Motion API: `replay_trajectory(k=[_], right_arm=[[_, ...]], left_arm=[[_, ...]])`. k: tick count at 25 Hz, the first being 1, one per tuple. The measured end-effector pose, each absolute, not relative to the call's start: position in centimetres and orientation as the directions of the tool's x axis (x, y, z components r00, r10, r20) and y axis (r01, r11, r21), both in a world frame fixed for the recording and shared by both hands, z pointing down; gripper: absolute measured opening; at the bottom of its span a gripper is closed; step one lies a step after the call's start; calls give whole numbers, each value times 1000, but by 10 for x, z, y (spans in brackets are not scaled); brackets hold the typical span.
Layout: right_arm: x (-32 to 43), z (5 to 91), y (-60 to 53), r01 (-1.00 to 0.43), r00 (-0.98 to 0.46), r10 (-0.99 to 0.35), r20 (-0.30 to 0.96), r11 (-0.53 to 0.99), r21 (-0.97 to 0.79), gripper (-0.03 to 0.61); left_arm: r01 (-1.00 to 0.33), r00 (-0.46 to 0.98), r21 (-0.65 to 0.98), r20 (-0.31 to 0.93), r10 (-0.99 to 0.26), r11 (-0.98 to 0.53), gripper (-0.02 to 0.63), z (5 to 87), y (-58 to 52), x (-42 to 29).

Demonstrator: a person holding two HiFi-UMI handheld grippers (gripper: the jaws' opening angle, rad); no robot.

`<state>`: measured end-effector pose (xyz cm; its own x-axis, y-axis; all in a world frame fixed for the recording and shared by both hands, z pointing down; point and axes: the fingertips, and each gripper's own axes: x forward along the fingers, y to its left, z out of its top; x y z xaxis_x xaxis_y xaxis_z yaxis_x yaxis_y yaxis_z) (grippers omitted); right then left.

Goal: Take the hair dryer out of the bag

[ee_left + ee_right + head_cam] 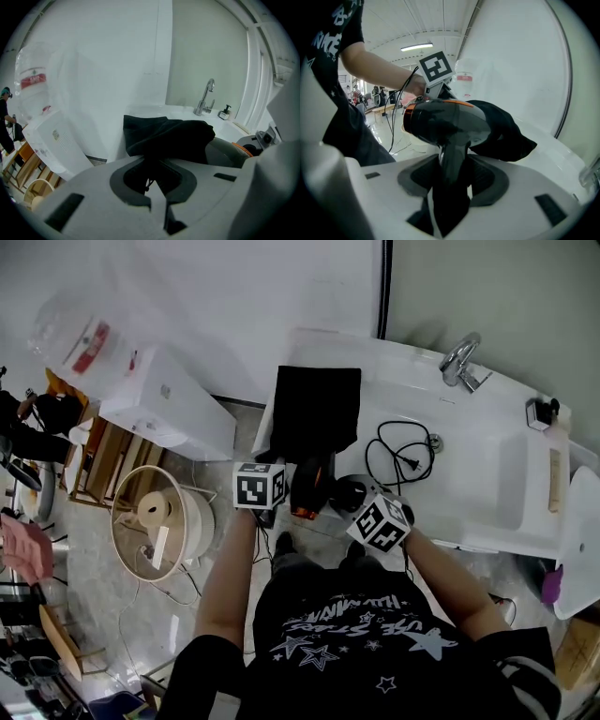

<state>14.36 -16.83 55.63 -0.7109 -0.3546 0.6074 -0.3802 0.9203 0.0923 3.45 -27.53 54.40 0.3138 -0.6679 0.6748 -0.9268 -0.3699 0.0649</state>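
White sink surface (394, 371): carries the rest. Black bag (317, 409): lies flat on it, with its near hem pinched in my left gripper (152, 180), the jaws closed on the cloth. Hair dryer (440, 124): at the surface's near edge, mostly clear of the bag, with its handle clamped in my right gripper (450, 183). Black cord (401, 454): coiled near the basin. Hazards as I judge them: the top-heavy dryer may pivot on its smooth handle, the cloth may slip free and trail along, or the cord may snag.
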Motion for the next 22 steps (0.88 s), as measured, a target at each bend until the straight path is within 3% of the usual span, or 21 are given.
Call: replay_trajectory(k=[22], right_arm=[[116, 543, -130, -448, -573, -482, 663, 861, 238, 192]], left_arm=[[-841, 478, 135, 639, -602, -524, 21, 545, -279, 19]])
